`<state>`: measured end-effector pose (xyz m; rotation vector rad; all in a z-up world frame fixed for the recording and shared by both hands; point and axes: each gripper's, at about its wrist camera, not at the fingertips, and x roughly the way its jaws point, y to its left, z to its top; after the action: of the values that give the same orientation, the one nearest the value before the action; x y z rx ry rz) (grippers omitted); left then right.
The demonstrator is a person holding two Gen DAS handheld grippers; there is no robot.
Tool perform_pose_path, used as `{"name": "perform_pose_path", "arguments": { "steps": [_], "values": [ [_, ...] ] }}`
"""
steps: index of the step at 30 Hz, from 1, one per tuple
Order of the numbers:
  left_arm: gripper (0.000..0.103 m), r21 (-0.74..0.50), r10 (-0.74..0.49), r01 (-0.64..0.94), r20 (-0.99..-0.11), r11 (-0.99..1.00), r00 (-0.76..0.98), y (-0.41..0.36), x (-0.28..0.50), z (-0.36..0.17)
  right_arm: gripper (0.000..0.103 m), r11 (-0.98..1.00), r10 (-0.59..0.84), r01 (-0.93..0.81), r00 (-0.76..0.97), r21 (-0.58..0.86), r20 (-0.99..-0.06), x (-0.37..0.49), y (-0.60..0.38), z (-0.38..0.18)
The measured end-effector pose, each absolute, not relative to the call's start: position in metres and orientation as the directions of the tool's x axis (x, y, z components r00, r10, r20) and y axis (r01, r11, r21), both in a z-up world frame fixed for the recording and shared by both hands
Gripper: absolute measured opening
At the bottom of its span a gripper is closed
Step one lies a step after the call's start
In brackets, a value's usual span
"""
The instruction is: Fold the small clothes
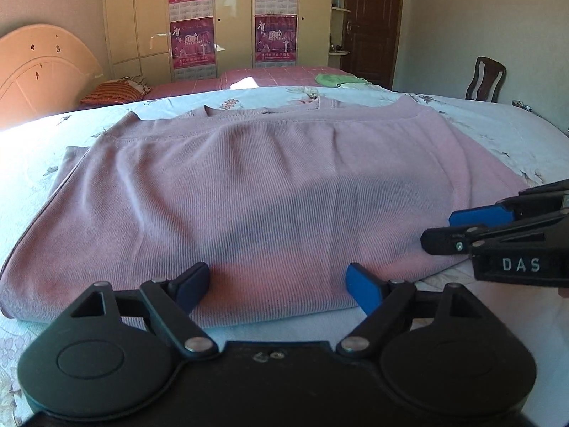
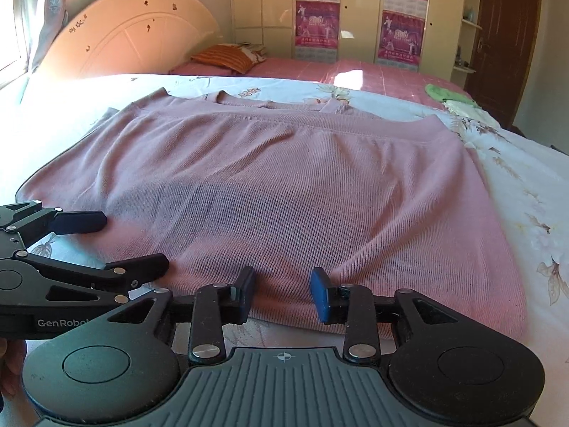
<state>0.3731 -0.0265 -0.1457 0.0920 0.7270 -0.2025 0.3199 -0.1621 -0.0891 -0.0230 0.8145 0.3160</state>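
A floral sheet (image 1: 498,131) covers the near bed. Beyond it lies a pink bedspread (image 2: 320,67) with a striped pillow (image 2: 224,57) near a pale curved headboard (image 2: 135,32). A green cloth (image 1: 329,79) rests at the bedspread's far right. A cream wardrobe (image 1: 231,17) behind carries purple calendars (image 1: 192,41). Right of it stand corner shelves (image 1: 339,10), a dark door (image 1: 373,21) and a wooden chair (image 1: 486,78). A curtain (image 2: 53,3) hangs at the left.

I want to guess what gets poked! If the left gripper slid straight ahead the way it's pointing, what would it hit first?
Most likely the pink garment. The left gripper tilts down toward its near edge with jaws open and nothing between them, so it should meet that fabric, though depth is hard to judge here.
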Motion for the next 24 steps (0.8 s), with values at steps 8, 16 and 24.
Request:
{"name": "perform_pose_path", "arguments": {
  "steps": [8,16,24],
  "values": [
    [0.086,0.007,-0.093,0.129,-0.655,0.992,0.75,0.001,0.37,-0.145,0.034,0.97,0.235,-0.199,0.644,0.137,-0.728,0.318,-0.192,-0.094],
    [0.083,-0.011,-0.021,0.018,-0.634,1.0,0.773,0.046,0.367,-0.135,0.034,0.981,0.195,-0.128,0.714,0.147,-0.673,0.311,-0.22,-0.079],
    [0.082,-0.102,-0.055,-0.01,-0.619,0.995,0.783,0.079,0.346,-0.124,0.034,0.983,0.184,-0.117,0.69,0.144,-0.7,0.312,-0.237,-0.082]
  ]
}}
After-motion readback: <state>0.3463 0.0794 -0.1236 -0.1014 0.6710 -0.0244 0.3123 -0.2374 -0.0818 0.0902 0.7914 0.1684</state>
